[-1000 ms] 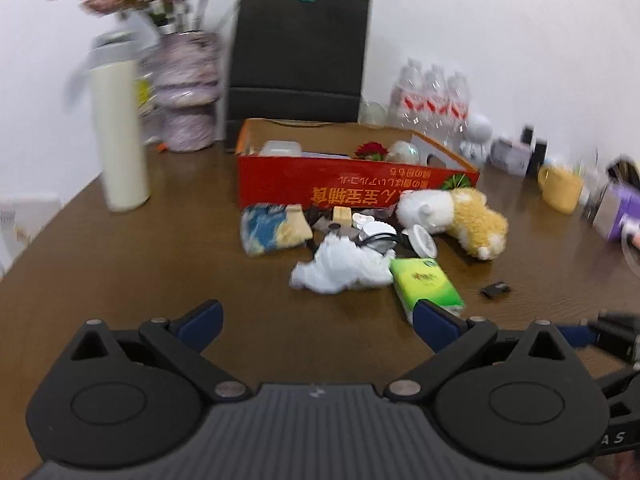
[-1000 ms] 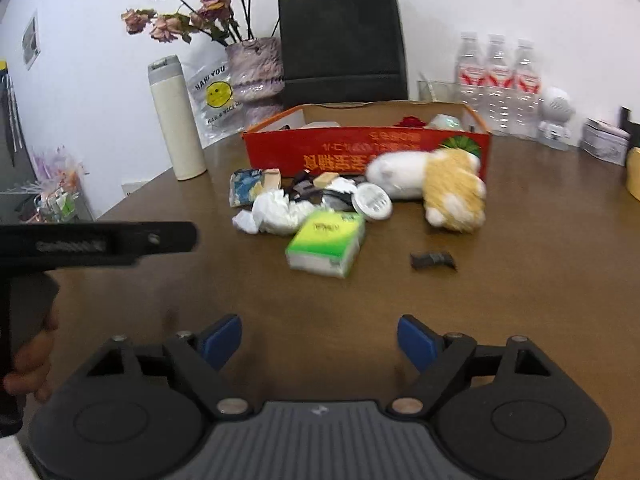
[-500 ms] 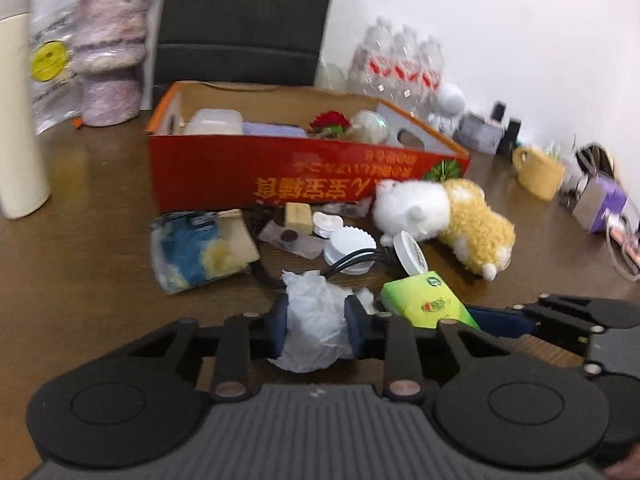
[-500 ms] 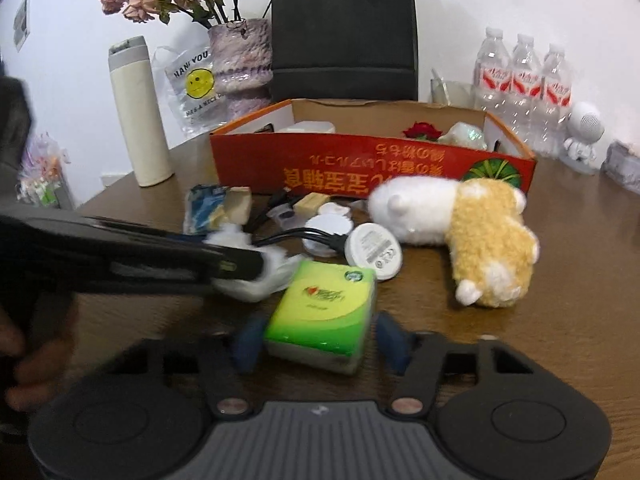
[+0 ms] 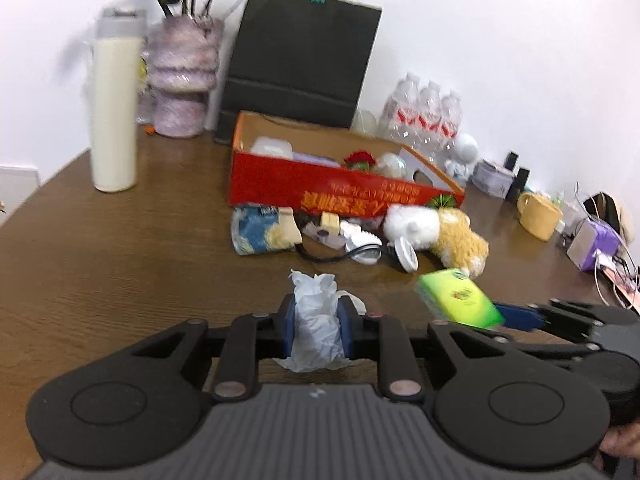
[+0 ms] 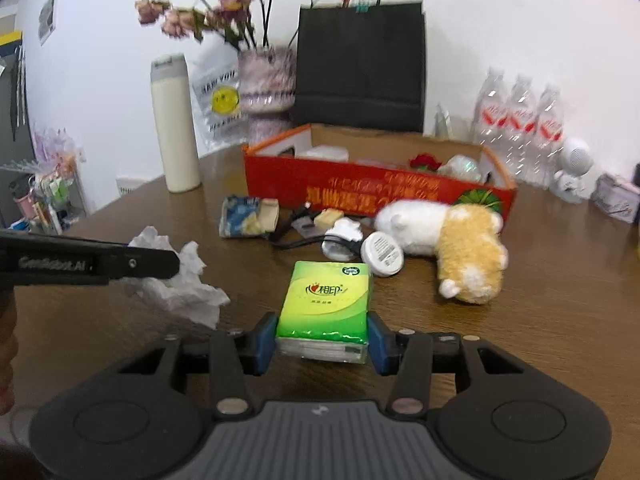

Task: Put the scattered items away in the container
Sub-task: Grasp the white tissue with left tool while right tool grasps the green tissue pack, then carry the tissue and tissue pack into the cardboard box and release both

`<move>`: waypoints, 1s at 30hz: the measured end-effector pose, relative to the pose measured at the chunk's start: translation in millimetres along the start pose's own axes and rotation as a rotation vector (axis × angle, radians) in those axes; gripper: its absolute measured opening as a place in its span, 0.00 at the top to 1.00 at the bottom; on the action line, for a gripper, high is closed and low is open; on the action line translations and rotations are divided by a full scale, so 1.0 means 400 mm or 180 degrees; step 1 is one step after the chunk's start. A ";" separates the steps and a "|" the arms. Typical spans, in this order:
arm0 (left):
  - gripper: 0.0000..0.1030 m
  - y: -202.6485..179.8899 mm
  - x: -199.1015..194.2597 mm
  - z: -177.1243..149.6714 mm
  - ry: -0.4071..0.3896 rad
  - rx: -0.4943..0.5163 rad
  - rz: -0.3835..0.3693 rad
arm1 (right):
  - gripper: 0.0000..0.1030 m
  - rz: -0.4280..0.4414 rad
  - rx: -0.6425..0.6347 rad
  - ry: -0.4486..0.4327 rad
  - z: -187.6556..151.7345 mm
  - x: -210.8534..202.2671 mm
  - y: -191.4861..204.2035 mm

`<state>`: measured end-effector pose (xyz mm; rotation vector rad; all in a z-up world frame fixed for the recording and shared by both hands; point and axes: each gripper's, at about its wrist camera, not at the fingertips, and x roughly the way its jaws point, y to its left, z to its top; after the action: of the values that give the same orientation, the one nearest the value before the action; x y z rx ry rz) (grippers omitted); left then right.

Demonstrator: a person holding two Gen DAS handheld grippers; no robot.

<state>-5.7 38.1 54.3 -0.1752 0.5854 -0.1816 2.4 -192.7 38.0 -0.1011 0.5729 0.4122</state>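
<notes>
Your left gripper is closing narrowly on the crumpled white tissue, while your right gripper is closing wider around the green tissue pack, near the red cardboard box.

Left tool: matte black linkage arms, blue pads, silver pivot screws, ribbed grey housing, round black side discs. Right tool: same build, small white logo.

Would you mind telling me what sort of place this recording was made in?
Probably an office or meeting room: a large wooden table against a plain white wall, with bottled water, a black paper bag and a vase of dried flowers.
</notes>
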 end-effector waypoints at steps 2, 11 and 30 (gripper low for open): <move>0.78 -0.017 -0.034 -0.004 -0.0095 0.0031 0.0007 | 0.56 -0.0037 -0.0003 -0.0054 -0.006 -0.041 -0.004; 0.78 -0.120 -0.155 -0.036 -0.0341 0.0211 -0.0129 | 0.56 -0.0192 0.0156 -0.0369 -0.035 -0.203 -0.025; 0.78 -0.175 -0.084 0.062 -0.0511 0.0389 -0.0246 | 0.56 -0.0140 0.0184 -0.0589 0.072 -0.166 -0.083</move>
<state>-27.5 -19.6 107.6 -0.0929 0.4067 -0.2747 -20.1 -240.4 97.4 -0.0197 0.3991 0.3577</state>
